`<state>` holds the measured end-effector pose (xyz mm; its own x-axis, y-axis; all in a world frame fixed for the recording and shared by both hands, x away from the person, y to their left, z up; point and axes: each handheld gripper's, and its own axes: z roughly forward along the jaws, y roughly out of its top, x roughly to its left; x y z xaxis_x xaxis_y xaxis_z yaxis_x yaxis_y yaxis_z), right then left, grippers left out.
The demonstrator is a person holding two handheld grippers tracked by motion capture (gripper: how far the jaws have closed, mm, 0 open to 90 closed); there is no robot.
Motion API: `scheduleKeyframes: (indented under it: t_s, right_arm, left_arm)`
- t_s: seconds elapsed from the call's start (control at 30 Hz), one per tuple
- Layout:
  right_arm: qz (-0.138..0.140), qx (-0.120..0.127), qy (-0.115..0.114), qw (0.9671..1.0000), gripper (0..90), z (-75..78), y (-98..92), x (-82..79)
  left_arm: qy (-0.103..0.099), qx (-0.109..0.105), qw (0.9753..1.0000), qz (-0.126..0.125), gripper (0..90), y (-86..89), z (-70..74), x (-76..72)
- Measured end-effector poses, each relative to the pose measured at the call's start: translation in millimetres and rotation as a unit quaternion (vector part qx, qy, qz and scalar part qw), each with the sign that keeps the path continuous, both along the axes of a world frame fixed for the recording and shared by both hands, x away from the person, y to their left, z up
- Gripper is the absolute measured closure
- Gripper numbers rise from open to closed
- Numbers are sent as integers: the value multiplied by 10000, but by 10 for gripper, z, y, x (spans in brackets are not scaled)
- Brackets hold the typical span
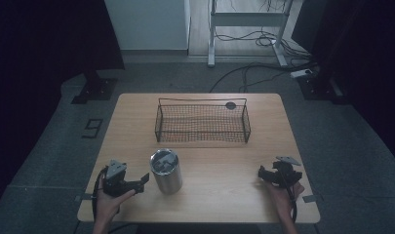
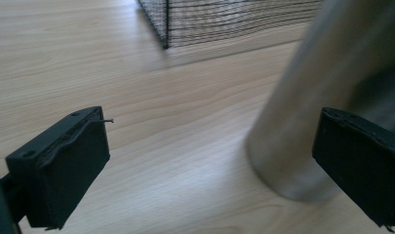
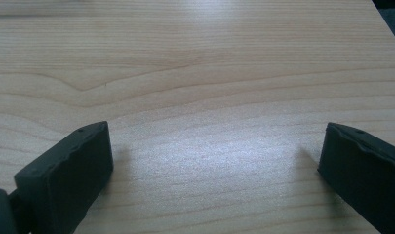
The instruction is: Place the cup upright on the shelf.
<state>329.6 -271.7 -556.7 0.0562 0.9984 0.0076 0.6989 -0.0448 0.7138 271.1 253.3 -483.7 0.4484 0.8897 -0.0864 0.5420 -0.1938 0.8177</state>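
A steel tumbler (image 1: pixel 166 171) with a lid stands upright on the wooden table (image 1: pixel 219 161), front left of centre. Behind it sits a black wire basket (image 1: pixel 202 122). My left gripper (image 1: pixel 142 181) is held just left of the tumbler, open, its jaws pointing toward it. In the left gripper view the tumbler (image 2: pixel 322 97) rises close at the right, partly behind the right jaw, and the basket corner (image 2: pixel 166 24) lies beyond. My right gripper (image 1: pixel 261 174) rests near the table's front right, open, with bare wood (image 3: pixel 205 97) between its jaws.
A small dark round object (image 1: pixel 230 105) lies at the basket's far right rim. Beyond the table stand a white desk frame (image 1: pixel 246 19) and cables (image 1: pixel 263 41) on the floor. Bare wood lies between the tumbler and my right gripper.
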Motion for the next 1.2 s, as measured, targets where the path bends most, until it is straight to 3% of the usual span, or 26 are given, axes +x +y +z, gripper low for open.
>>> scheduleKeyframes:
  t_s: [0.5, 0.63, 0.77, 1.2]
  right_arm:
    - [-31, 1, 12, 10000, 0, 2, -5, -8]
    - [-37, 5, 15, 10000, 0, 2, -6, -9]
    - [-38, 4, 15, 10000, 0, 2, -6, -9]
    - [-38, 5, 15, 10000, 0, 2, -6, -9]
  left_arm:
    - [-122, -21, 9986, -520, 0, -194, 132, -158]
    - [-167, -234, 9964, -802, 0, -243, 186, -204]
    - [-184, -251, 9951, -938, 0, -309, 189, -214]
    - [-129, -83, 9941, -1072, 0, -547, 108, -167]
